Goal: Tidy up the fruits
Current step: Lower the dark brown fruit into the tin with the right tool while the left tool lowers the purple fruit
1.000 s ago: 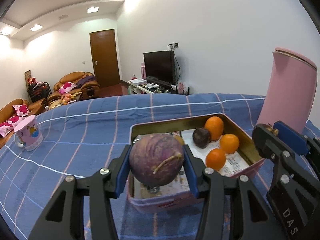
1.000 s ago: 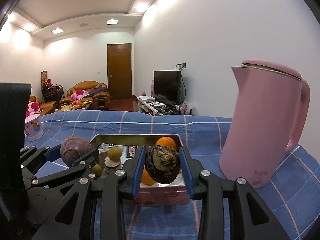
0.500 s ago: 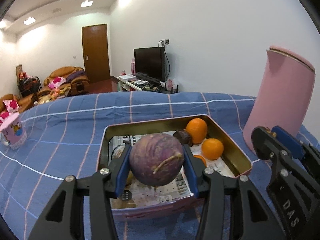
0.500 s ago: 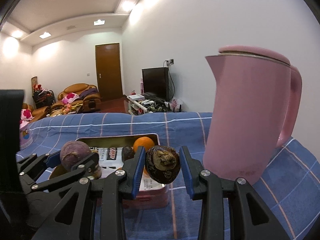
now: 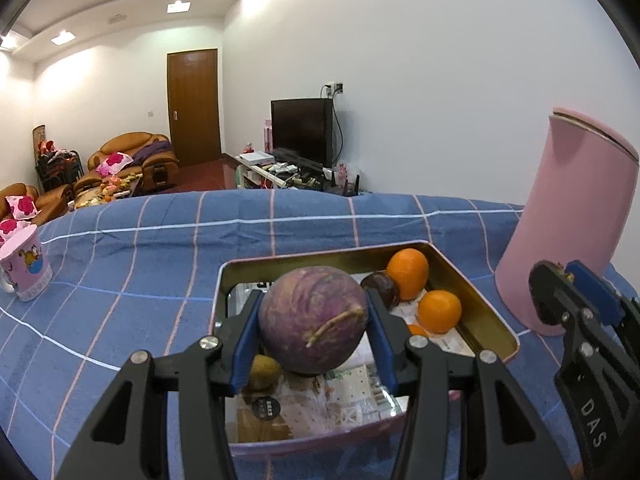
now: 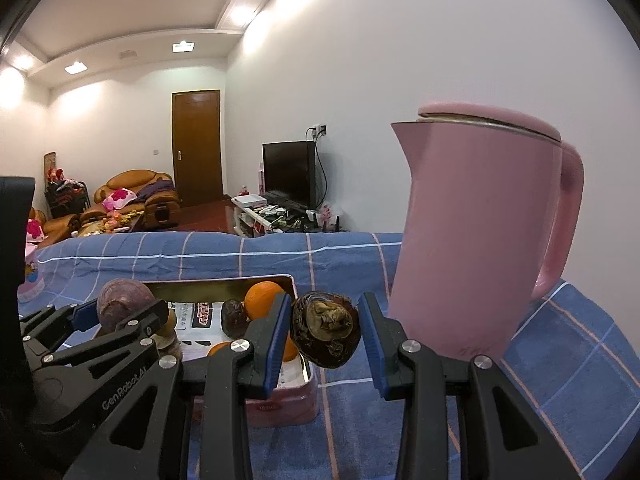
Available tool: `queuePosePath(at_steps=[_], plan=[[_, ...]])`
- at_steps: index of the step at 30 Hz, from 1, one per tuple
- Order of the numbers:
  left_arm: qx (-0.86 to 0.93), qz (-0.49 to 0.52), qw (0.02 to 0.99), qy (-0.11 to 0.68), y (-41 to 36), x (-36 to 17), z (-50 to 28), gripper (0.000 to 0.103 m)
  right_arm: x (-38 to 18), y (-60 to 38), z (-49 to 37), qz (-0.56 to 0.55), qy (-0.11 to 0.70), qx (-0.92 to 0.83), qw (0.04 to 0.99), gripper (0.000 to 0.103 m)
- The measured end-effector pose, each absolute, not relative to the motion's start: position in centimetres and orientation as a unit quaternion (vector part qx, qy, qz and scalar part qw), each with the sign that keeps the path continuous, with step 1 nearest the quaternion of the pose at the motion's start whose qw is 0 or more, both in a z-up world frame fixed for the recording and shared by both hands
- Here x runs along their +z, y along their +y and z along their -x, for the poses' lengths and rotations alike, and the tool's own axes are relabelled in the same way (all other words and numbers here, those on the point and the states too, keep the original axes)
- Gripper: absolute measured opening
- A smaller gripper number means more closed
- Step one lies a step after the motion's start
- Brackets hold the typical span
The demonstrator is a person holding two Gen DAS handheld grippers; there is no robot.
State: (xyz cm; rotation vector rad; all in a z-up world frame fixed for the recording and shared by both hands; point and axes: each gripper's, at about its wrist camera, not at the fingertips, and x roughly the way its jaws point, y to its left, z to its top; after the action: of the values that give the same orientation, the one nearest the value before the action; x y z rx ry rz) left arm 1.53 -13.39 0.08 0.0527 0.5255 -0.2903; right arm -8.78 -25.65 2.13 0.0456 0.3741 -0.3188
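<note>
At the far left a pink cartoon mug (image 5: 25,265) stood on the blue checked cloth (image 5: 132,264) of the tabletop. The left claw (image 5: 313,328) was closed on a round purple fruit (image 5: 313,319), held above the open tin box (image 5: 486,326), where two oranges (image 5: 408,273) and a dark small fruit (image 5: 382,289) lay on printed paper. The right claw (image 6: 325,330) gripped a dark brown wrinkled fruit (image 6: 326,328) just beside the box's right edge. Close behind it the tall pink kettle (image 6: 476,236) stood upright and blocked the right side.
</note>
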Motion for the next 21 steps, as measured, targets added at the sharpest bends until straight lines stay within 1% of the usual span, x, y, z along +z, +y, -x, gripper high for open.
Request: queuePosePath(at_steps=[6,17,21], plan=[[-0.14,-0.016,0.954,0.263,-12.9,0.0,-2.0,0.051,2.3,-25.2,7.9,-0.027,0.191,-0.155,0.969,0.037],[-0.12,0.001,0.96,0.255,-11.4,0.6,-3.5,0.051,4.0,-23.7,4.8,-0.031,0.162,-0.13,0.978,0.038],[-0.109,-0.007,0.963,0.245,-11.3,0.6,-3.6,0.051,3.8,-23.6,4.4,-0.034,0.158,-0.111,0.981,0.038]])
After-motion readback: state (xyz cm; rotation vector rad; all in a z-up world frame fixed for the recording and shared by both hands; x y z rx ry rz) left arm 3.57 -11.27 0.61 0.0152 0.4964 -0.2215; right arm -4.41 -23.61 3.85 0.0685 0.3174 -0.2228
